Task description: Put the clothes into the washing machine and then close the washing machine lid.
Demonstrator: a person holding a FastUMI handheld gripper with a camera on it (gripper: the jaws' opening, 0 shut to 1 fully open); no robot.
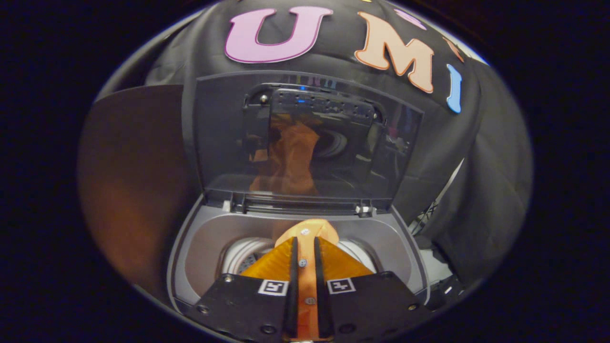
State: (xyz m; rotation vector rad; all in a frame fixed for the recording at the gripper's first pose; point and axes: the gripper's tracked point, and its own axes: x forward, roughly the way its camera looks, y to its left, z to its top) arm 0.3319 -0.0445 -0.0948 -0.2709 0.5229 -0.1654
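- The tool (pixel 305 247) hangs over the open top of the washing machine (pixel 190 247), its two fingers drawn close together and clamped on an orange garment (pixel 307 231) that runs as a strip between them.
- The garment spreads to both sides of the fingers and bulges just past their tips in a rounded fold; small pale buttons show along the pinched strip, so it looks like a buttoned piece of clothing, soft and bunched.
- It hangs directly above the drum (pixel 243 255), whose pale ribbed wall shows on either side of the cloth, set inside the grey top panel of the machine.
- The lid (pixel 305 138) stands upright behind the opening, hinged at the far edge; its dark glossy panel mirrors the orange cloth.
- Judged from this, the step in hand is loading: the garment is held over the drum but not yet released.
- The next move calls for lowering the cloth well into the drum and parting the fingers so that no part is left draped over the rim.
- After that, the lid has to be reached at its upper edge and swung down; trailing cloth could catch under it.
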